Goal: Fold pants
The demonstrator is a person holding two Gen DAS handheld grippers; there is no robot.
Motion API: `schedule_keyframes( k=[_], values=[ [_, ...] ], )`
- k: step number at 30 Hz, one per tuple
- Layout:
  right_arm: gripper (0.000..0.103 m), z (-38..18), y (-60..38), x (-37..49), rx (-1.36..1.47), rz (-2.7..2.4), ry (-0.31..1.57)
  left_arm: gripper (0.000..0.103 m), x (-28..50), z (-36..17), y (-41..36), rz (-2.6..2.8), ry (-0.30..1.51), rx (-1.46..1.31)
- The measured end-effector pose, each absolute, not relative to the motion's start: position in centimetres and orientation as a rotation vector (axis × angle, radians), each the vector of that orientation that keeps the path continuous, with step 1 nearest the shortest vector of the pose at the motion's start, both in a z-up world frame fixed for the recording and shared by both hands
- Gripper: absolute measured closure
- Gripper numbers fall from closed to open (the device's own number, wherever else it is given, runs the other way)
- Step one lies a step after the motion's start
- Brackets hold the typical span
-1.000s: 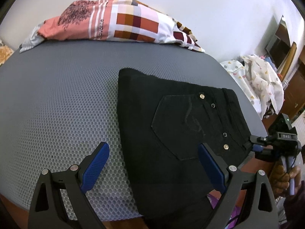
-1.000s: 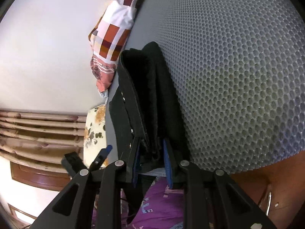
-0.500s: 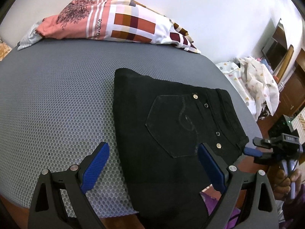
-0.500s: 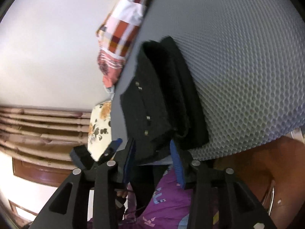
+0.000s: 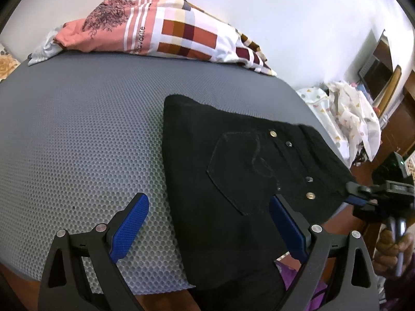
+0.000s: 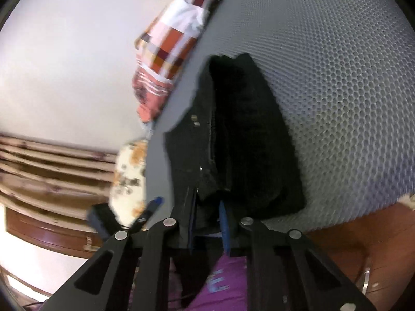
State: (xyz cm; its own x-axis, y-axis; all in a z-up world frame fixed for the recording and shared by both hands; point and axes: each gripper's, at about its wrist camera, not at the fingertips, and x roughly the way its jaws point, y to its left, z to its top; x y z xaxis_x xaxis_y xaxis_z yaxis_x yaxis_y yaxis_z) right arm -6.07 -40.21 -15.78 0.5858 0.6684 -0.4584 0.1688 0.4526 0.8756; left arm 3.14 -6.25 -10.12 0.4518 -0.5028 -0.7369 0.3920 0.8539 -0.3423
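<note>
Folded black pants lie on the grey honeycomb mat, back pocket and metal studs facing up, near edge hanging over the mat's front. My left gripper is open, its blue pads on either side of the pants' near left part, empty. My right gripper is shut on the waistband edge of the pants; it also shows in the left wrist view at the pants' right corner.
A checked orange-and-white pillow lies at the mat's far edge. A white patterned cloth is heaped to the right of the mat. Brown floor and purple clothing lie below the front edge.
The right gripper has pulled the waistband corner slightly outward and its view has swung and blurred. The left gripper stays open in about the same place.
</note>
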Motion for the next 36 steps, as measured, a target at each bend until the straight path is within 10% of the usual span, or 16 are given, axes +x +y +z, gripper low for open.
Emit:
schedule_keyframes(
  k=[18,28,36],
  values=[
    [0.086,-21.2,-42.6,-5.9,1.236,0.347,1.008,0.009,3.3,-12.4,-6.8,-0.54,0.99,-0.104],
    [0.052,-13.0,-43.1,-4.0,0.703,0.119,0.994,0.009,2.8,-11.3,-6.9,-0.517,0.924,-0.041],
    [0.051,-11.8,-36.3,0.9,0.399,0.129,0.982,0.009,2.9,-11.1,-6.6,-0.475,0.918,-0.017]
  ],
)
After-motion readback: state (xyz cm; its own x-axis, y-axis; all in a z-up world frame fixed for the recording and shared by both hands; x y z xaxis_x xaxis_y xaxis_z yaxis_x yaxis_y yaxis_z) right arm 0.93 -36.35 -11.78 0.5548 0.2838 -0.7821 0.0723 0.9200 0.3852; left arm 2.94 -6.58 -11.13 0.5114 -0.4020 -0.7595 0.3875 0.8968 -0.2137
